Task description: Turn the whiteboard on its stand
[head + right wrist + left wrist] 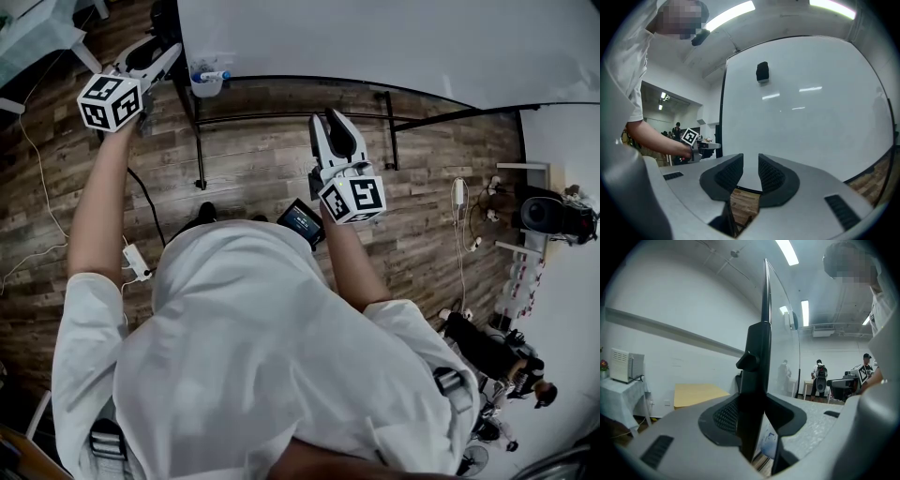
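**Head view: one edge is gripped, the turn itself looks still to do**

Nearest to me, the person holds two hand-held grippers. The left hand-held gripper (167,58) is closed on the black side edge of the whiteboard (375,42). In the left gripper view that edge fills the gap between the pads. The right hand-held gripper (331,120) holds nothing. Its jaws stand a little apart, with only the white face of the board in front of them, and I see no contact there.

As I judge it, the grip is made and the turning is left to do, or only beginning. How far round the board is on its stand (281,116) I cannot tell.

Counted, there is one whiteboard and one black stand, with two of its legs in sight. One small holder (207,82) with markers hangs just beside the gripped edge. One dark block (762,71) sits high on the board's face.

Further off, by the wall, one table (614,397) under a white cloth carries one white appliance (626,365). Some people stand in the far room.
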{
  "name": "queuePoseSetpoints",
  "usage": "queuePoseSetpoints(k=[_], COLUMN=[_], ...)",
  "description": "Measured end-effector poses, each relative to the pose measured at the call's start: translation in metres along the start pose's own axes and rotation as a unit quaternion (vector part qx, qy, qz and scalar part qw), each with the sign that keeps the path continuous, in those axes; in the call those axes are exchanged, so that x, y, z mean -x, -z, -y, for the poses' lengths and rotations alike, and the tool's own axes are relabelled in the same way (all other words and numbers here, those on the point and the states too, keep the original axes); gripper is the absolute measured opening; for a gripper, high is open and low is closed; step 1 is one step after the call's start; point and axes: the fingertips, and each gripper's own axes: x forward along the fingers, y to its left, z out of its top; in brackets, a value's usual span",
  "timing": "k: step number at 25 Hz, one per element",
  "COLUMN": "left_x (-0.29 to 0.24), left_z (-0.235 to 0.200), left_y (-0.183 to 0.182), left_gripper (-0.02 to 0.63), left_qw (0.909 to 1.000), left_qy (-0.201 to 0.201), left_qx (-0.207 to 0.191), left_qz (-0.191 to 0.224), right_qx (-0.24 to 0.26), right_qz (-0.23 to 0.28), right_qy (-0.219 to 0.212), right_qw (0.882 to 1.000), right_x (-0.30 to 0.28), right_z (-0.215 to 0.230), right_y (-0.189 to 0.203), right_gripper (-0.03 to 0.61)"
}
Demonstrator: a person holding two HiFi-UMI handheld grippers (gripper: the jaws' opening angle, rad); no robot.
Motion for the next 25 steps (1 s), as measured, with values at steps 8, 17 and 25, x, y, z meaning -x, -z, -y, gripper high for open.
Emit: queuePoseSetpoints(k=[8,17,25], left_x=[0.002,0.004,0.013], left_z=[-0.002,-0.005,-0.008], left_y=[-0.002,-0.002,-0.004], left_gripper=[0.170,0.169,0.169], left_qw=[1.0000,0.9999,0.9999], left_qy=[-0.003,-0.005,-0.011], left_qx=[-0.007,-0.011,-0.010], left_qz=[-0.004,-0.007,-0.004], right_qx=[-0.002,-0.003,-0.001], right_qz=[0.004,0.005,0.004], right_qy=[0.005,0.007,0.013], right_qw=[1.000,1.000,1.000], right_x=[-0.002,-0.003,0.002], right_z=[0.001,-0.001,0.001], right_y=[-0.003,-0.002,-0.004], right_gripper=[0.097,0.095,0.094])
